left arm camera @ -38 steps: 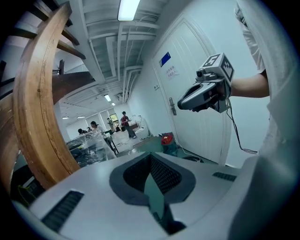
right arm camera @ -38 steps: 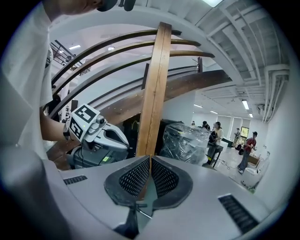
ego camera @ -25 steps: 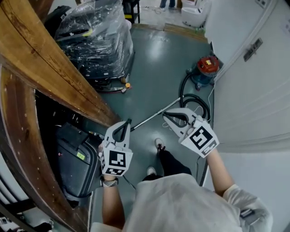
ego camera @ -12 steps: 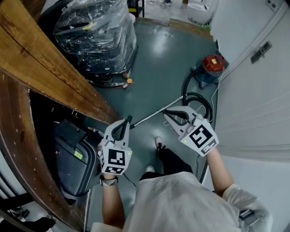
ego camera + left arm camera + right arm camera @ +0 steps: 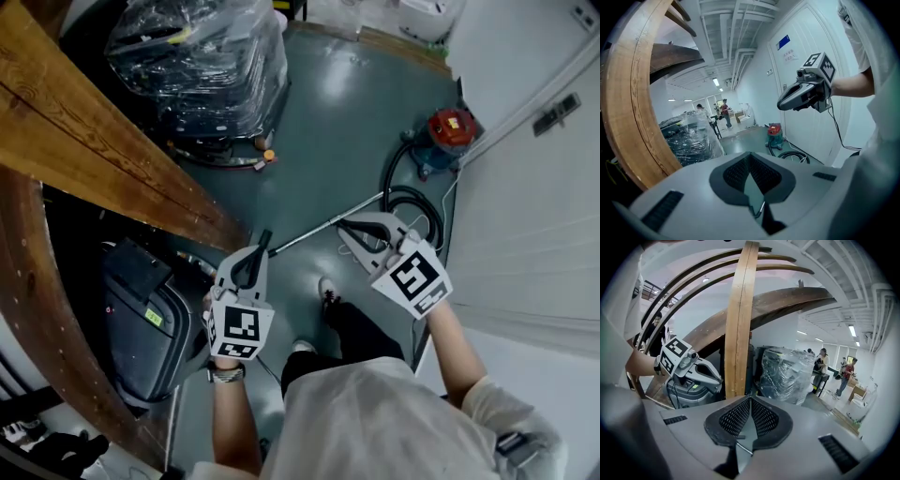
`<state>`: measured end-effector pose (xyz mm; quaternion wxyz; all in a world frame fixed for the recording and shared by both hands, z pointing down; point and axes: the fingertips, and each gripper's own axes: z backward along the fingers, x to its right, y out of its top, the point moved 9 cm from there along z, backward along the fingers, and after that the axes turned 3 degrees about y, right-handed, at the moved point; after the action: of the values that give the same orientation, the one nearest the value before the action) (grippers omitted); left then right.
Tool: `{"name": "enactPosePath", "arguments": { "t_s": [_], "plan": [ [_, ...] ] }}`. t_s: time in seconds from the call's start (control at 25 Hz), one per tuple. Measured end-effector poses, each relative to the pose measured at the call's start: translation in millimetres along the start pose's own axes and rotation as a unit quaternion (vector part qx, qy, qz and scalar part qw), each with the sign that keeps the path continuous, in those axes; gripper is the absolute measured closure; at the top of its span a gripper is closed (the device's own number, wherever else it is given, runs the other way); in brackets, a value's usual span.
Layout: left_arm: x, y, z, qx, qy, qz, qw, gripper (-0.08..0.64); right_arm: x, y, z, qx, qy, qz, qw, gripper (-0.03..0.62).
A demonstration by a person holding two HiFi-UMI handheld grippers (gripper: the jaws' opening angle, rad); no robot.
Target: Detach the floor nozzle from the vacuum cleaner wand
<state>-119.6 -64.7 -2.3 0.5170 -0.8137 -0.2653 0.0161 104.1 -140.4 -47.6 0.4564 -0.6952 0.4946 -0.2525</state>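
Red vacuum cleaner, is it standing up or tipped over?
Standing up: the red vacuum cleaner sits on its base on the floor, red top upward.

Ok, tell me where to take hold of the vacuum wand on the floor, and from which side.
Grip the wand on its bare metal middle, from above, jaws across it. It is a thin straight tube lying flat on the floor, so only its top and sides are free; the hose crowds its far end. The left gripper and right gripper are shut; open first.
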Motion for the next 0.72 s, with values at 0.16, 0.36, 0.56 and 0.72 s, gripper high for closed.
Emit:
{"name": "enactPosePath", "arguments": {
  "t_s": [0.16, 0.36, 0.56, 0.72],
  "plan": [
    [-5, -15, -11, -0.011, 0.001, 0.006, 0.9999, 0.561, 1, -10, -18, -0.008, 0.012, 0.0, 1.0, 0.561],
    [-8, -34, -31, -0.017, -0.002, 0.012, 0.9998, 0.561, 6, -29, -41, -0.015, 0.02, -0.003, 1.0, 0.561],
    [-10, -61, -53, -0.02, -0.007, 0.015, 0.9997, 0.561, 14, -49, -69, -0.021, 0.022, -0.007, 1.0, 0.561],
    [-18, -82, -67, -0.028, 0.001, 0.02, 0.9994, 0.561, 16, -65, -90, -0.021, 0.029, -0.001, 0.999, 0.562]
  ]
}}
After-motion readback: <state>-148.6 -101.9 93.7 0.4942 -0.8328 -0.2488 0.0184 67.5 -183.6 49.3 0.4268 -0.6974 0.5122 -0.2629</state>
